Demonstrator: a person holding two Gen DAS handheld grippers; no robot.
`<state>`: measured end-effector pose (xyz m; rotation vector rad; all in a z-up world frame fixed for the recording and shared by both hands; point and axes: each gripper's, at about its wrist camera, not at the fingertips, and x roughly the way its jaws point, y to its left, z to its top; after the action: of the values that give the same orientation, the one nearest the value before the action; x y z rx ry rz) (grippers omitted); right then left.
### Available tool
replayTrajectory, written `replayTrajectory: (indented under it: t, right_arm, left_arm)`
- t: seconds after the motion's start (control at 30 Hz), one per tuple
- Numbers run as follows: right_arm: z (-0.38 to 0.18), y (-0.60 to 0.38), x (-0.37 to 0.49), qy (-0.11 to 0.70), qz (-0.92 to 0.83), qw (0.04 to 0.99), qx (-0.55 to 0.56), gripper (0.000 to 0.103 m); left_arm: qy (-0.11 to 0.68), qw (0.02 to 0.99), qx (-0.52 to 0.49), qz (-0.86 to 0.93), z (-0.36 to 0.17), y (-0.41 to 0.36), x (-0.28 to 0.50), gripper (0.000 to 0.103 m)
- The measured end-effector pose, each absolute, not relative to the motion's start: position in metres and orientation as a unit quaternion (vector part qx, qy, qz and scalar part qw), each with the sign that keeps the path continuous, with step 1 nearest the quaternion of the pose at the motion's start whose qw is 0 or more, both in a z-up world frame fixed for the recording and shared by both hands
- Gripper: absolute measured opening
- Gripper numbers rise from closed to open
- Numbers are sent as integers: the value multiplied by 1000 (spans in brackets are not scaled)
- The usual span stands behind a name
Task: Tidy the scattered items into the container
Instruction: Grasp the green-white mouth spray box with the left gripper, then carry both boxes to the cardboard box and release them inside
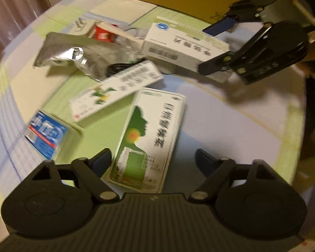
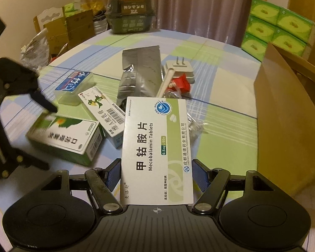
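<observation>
On a round table (image 2: 231,88) under a green, blue and cream checked cloth, 2 hand-held grippers work a scatter of medicine boxes. The right gripper (image 2: 155,177) pinches a white Mecobalamin box (image 2: 157,147) between its blue pads, the box lying lengthwise along the fingers and tilted up over the clutter; in the left wrist view the same box (image 1: 178,48) shows clamped at its far end. The left gripper (image 1: 153,163) stands spread around the near end of a green-and-white throat-spray box (image 1: 151,138); the left finger is at the box's edge, the right finger is apart from it, and the blur hides whether any pad touches. That box lies flat on the cloth, seen from the right wrist view (image 2: 67,136) under the left gripper's fingertip.

Just beside it a narrow white box with a green dragon (image 2: 103,109) leans across the pile, and a blue-lidded clear box (image 2: 73,88) sits further out. Behind them lie a silver foil pouch (image 2: 140,71), a white plug adapter (image 2: 180,69), a red wrapper (image 2: 180,84) and some clear plastic (image 2: 195,124).

The container, a brown cardboard box (image 2: 287,121), stands open at the table's right edge, close to the held Mecobalamin box. Green tissue packs (image 2: 279,27) are stacked beyond it against a curtain (image 2: 199,4).
</observation>
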<state>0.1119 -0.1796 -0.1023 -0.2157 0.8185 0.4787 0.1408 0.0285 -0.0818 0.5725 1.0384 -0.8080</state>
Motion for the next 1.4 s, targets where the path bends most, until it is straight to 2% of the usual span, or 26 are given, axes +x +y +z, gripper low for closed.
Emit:
replayTrajectory:
  t: [0.33,0.4,0.47,0.53,1.0,1.4]
  right_arm:
    - [-106,-194,96,403,210,886,-95,68]
    - [-105,-195,96,403,208,886,-94,68]
    - [-105,-194,98,400,209,887,-97,68]
    - [-105,-193,100,398,210,887,-100,68]
    - [-110,-189,114,412,212,881,-94,68]
    - [-65,-204,93,363,196,908,-76,68]
  left_arm:
    - [472,787,223,-329,-83,6,137,74]
    - [472,792,223,-316,-87,3,141,68]
    - [472,797,222,-305,-90,1,143,56]
    - [473,803,215,-292,-92,2,143,52]
    - [473,827,164,-256,-88,10,136,50]
    - [434,856,146,-241,-48,-1,122,50]
